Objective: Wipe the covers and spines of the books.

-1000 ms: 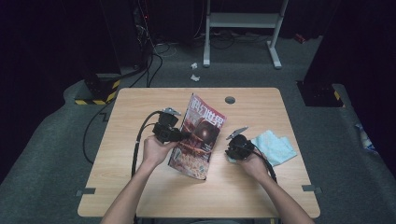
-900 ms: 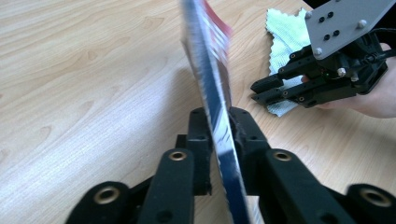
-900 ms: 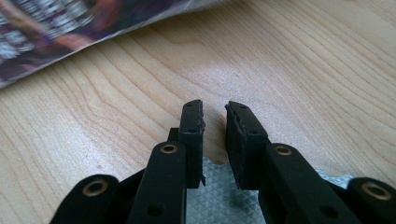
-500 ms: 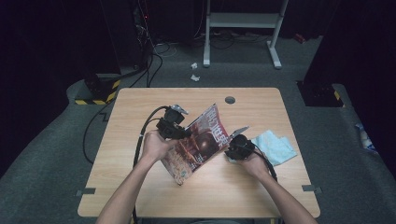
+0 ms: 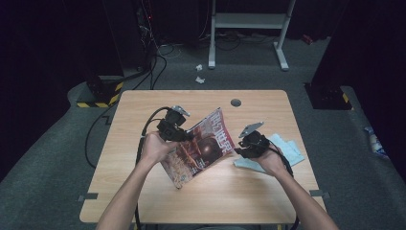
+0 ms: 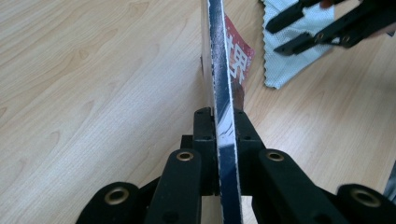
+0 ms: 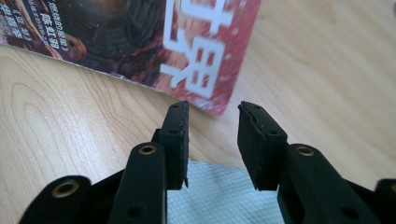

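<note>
A: What does the left gripper point(image 5: 184, 136) hold?

B: A magazine point(image 5: 203, 148) with a red cover. In the left gripper view the gripper's point(image 6: 225, 126) fingers point(image 6: 204, 135) pinch the magazine's point(image 6: 222, 70) edge from both sides, the pads pressed flat against it. In the high view the magazine stands tilted, its left edge raised in the grip and its lower corner down on the table point(image 5: 143, 103).

A: Where does the magazine lie in relation to the right gripper point(image 5: 239, 151)?

B: Just beside it. The magazine's right edge ends near the gripper's tips, apart from them. In the right gripper view the magazine's point(image 7: 154, 42) corner with the large white characters lies just beyond the gripper point(image 7: 212, 121).

A: How do the right gripper's fingers point(image 7: 180, 126) stand?

B: Spread, with a plain gap between the pads and nothing gripped; they have just been opening. Bare table point(image 7: 303, 70) shows between them and the magazine.

A: What else lies near the magazine?

B: A pale blue cloth point(image 5: 287, 151) on the table, right of the magazine, under and behind the right gripper. In the right gripper view it point(image 7: 219, 196) shows beneath the fingers; in the left gripper view the cloth point(image 6: 289, 42) lies beyond the magazine, with the right gripper point(image 6: 275, 35) above it.
</note>
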The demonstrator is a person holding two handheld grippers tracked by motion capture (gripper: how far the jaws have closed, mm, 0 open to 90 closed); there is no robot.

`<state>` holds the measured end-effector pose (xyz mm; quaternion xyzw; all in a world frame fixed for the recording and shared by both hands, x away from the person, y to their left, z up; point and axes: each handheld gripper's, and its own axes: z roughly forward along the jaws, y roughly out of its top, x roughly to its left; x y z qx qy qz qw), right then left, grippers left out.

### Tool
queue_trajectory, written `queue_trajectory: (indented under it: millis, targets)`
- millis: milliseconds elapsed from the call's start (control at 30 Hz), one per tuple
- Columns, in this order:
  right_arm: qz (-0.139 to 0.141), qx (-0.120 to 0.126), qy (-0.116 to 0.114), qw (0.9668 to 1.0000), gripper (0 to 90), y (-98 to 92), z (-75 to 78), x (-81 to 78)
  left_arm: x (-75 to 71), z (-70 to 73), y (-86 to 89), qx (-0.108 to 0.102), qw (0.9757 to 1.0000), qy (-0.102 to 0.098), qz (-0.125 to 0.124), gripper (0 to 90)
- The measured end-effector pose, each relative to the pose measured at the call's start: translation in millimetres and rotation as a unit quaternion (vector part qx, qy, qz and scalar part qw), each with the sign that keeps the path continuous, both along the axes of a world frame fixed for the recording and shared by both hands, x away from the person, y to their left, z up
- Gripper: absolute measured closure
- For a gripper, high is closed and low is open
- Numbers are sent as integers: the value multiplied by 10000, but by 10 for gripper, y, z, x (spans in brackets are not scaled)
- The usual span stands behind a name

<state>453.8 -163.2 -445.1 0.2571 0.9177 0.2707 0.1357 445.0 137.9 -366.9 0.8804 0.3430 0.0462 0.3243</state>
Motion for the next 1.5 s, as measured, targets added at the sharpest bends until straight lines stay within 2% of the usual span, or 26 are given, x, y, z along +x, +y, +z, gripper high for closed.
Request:
queue_trajectory:
  millis: [167,300,400,467,567,733,800,1000,1133,1300,1500]
  targets:
    - [44,166,-132,9998,621,-52,183,30,4,34,9,96,9999,-19,-110,834]
    - [104,382,-114,9992,643,-107,378,61,-7,104,-17,182,9994,-151,-257,834]
    - [327,354,-292,9984,640,-124,520,72,-9,145,-42,257,9988,-230,-342,834]
    - [434,419,-349,9976,627,-135,593,73,-9,150,-52,208,9988,-230,-374,834]
    - [675,381,-368,9963,586,-123,650,77,-13,151,-78,258,9981,-234,-507,834]
    - [834,362,-531,9944,542,-108,699,68,-19,169,-146,356,9970,-282,-633,834]
    - [860,272,-610,9941,534,-101,740,78,-21,174,-153,339,9967,-300,-675,835]
    - [863,346,-828,9922,511,-74,941,109,-38,183,-163,324,9962,-258,-767,834]
    - [906,350,-889,9913,490,-38,1052,129,-51,218,-186,425,9949,-284,-874,834]
    - [911,267,-909,9913,472,2,1129,155,-69,256,-214,369,9939,-315,-994,834]
    - [1031,244,-986,9895,447,51,1243,178,-71,321,-253,445,9925,-342,-1084,835]
